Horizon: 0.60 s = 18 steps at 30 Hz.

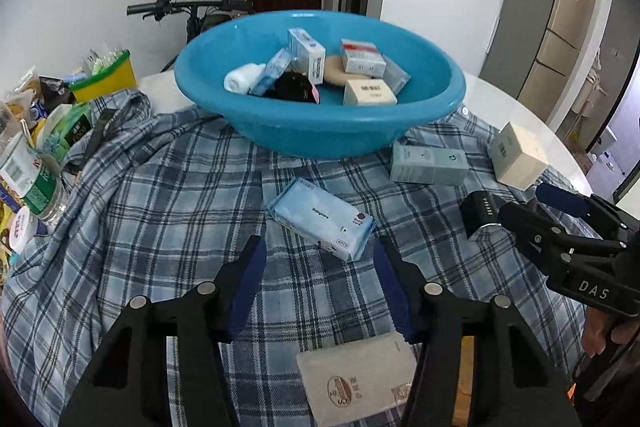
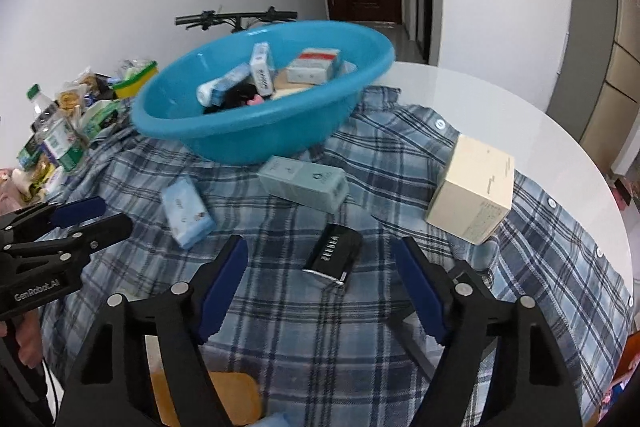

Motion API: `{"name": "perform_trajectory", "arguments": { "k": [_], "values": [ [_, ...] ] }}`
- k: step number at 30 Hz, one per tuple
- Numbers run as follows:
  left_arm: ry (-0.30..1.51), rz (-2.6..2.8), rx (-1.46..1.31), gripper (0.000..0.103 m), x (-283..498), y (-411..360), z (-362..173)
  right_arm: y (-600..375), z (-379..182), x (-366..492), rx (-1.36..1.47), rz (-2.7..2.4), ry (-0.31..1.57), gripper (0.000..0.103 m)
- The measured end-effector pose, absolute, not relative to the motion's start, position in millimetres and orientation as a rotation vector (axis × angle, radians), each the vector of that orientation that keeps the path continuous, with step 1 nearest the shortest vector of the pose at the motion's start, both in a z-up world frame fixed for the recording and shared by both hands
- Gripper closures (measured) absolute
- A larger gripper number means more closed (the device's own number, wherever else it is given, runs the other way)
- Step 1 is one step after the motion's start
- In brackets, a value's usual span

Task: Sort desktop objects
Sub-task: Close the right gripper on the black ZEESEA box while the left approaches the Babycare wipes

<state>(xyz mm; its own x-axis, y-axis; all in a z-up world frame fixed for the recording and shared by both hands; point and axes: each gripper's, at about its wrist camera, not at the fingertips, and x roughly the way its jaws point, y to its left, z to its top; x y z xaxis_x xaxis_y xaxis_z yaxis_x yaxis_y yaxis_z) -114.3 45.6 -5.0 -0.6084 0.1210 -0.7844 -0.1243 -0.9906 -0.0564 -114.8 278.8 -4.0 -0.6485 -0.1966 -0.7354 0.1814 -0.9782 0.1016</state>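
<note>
A blue basin (image 1: 320, 131) holding several small boxes stands at the back of a plaid shirt (image 1: 160, 227) spread on the table. A light blue wipes pack (image 1: 320, 217) lies just past the tips of my left gripper (image 1: 319, 247), which is open and not touching it. A white packet (image 1: 356, 383) lies below that gripper. In the right wrist view a small black box (image 2: 334, 255) lies between the fingers of my right gripper (image 2: 320, 247), whose pads stand clear of it. A grey-green box (image 2: 304, 183) and a cream box (image 2: 472, 191) lie farther back.
Bottles, snack packs and a yellow-green tub (image 1: 106, 79) crowd the table's left side. A bicycle (image 1: 192, 11) stands behind the basin. The white table's round edge (image 2: 580, 155) curves off to the right. The two grippers sit side by side, close together.
</note>
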Motion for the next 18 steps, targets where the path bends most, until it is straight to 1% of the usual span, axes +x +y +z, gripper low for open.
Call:
{"name": "perform_trajectory", "arguments": {
  "k": [6, 12, 13, 16, 18],
  "values": [
    [0.008, 2.679, -1.373, 0.044, -130.9, 46.5, -21.0, 280.4, -21.0, -128.8, 1.265, -2.658, -0.036, 0.03],
    [-0.06, 2.661, -1.427, 0.044, -151.4, 38.7, -37.5, 273.9, -37.1, -140.7, 1.316, -2.619, -0.013, 0.031],
    [-0.073, 2.655, -1.437, 0.044, -153.5, 37.8, -39.0, 274.0, -38.7, -142.5, 1.32, -2.623, -0.009, 0.032],
    [-0.092, 2.632, -1.479, 0.044, -161.0, 37.3, -46.7, 276.2, -42.9, -147.5, 1.34, -2.624, -0.022, 0.038],
    [-0.091, 2.617, -1.497, 0.036, -165.0, 38.9, -51.2, 277.5, -45.0, -149.7, 1.353, -2.615, -0.029, 0.043]
  ]
}}
